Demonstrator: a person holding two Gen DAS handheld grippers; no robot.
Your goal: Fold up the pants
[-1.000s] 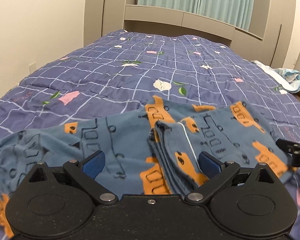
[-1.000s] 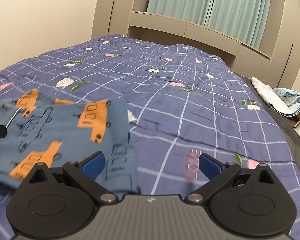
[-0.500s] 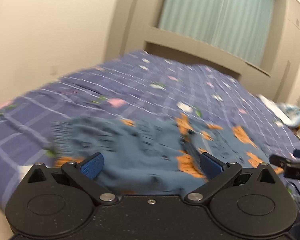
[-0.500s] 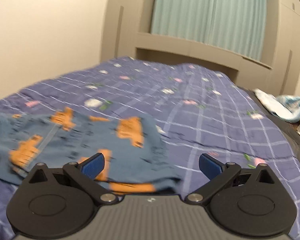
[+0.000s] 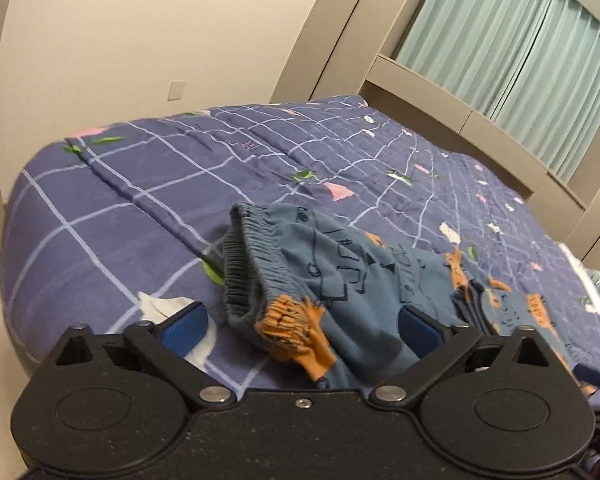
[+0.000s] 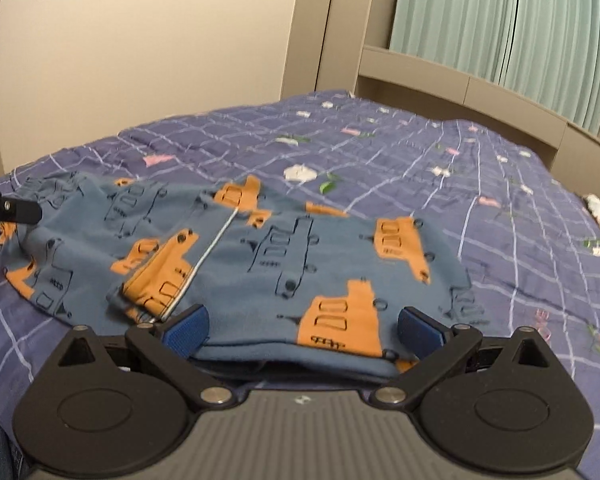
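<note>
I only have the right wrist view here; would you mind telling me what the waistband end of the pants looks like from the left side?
Observer: The elastic waistband is bunched and stands up off the quilt.
Operator: Thank you. Is the left gripper holding it?
Observer: No. The left gripper is open, its jaws having just closed a little; the waistband lies between the fingers but unpinched.
Operator: Is anything else near that gripper?
Observer: A white flower print on the quilt sits under the left finger.
</note>
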